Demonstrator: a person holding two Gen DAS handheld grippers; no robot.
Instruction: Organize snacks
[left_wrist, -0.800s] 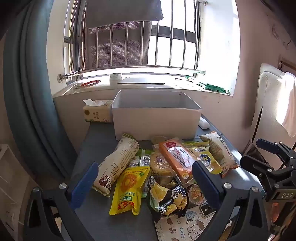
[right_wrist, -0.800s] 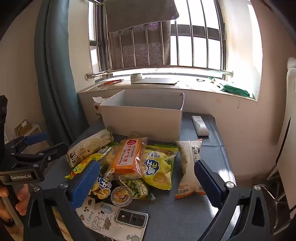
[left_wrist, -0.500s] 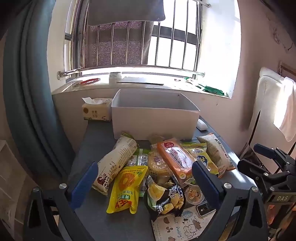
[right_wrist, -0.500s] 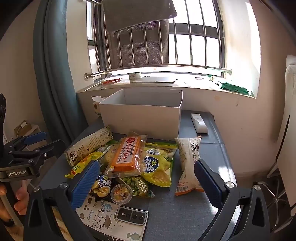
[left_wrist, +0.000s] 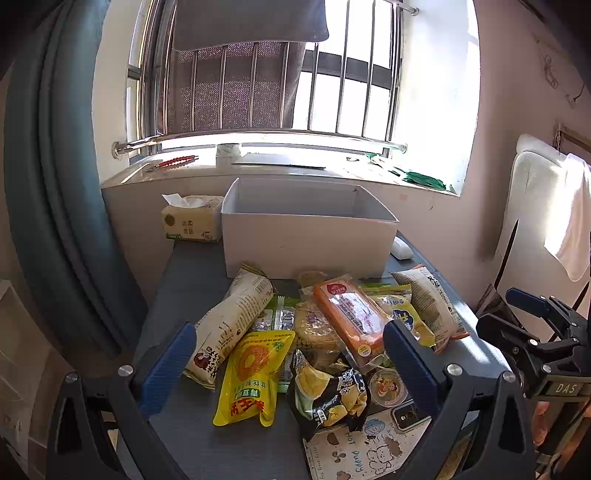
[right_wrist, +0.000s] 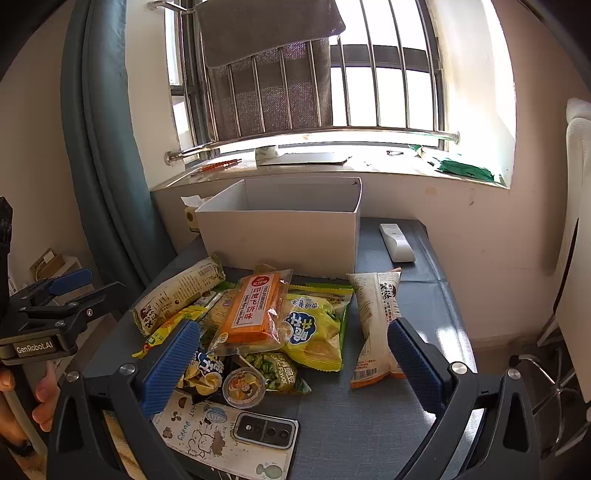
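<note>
Jaws spread wide on both the left gripper (left_wrist: 288, 369) and right gripper (right_wrist: 291, 365), nothing held, hovering over the snack pile.
Nearest, a yellow pouch (left_wrist: 251, 373); then an orange cake pack (right_wrist: 255, 310) atop the heap on the grey surface (right_wrist: 369, 424); beyond, an open white box (left_wrist: 306, 236).
</note>
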